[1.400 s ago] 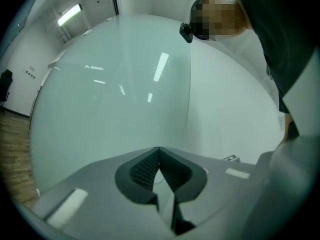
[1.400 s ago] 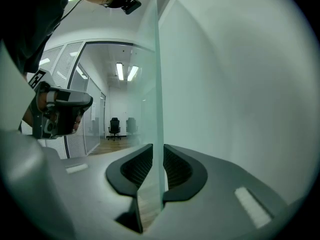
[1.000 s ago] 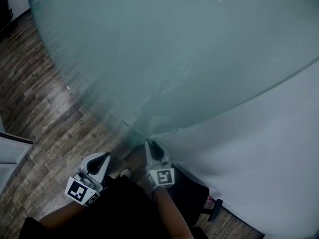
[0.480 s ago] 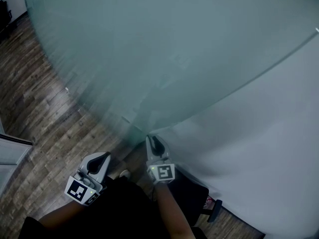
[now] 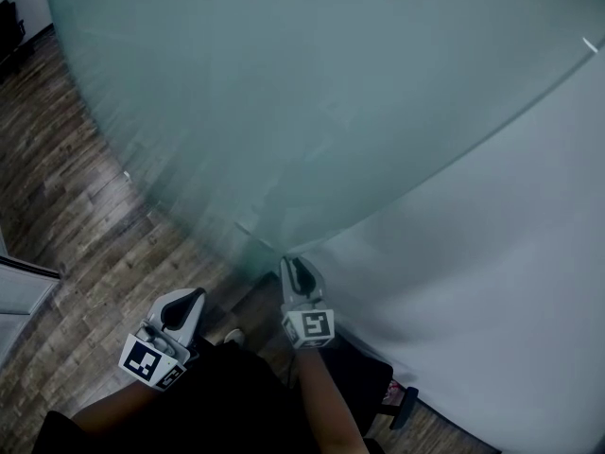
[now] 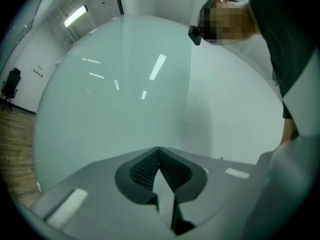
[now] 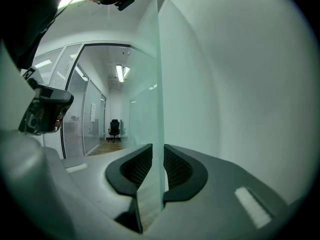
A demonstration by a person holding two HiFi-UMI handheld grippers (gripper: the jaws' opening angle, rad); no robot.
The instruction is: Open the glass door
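The frosted glass door fills most of the head view, its free vertical edge coming down to my right gripper. In the right gripper view the door's edge runs straight between the two dark pads of the right gripper, which are shut on the pane. My left gripper hangs lower left, apart from the door. In its own view the left gripper has its tips together with nothing between them, facing the glass door.
A white wall stands close on the right of the door's edge. Wooden floor stretches to the left. Past the door edge a corridor with glass partitions and a black office chair shows. The person's dark clothing fills the bottom.
My right gripper has moved a little forward with the door's edge held in it, and the door's edge has swung up and right in the head view. The left gripper has stayed almost still.
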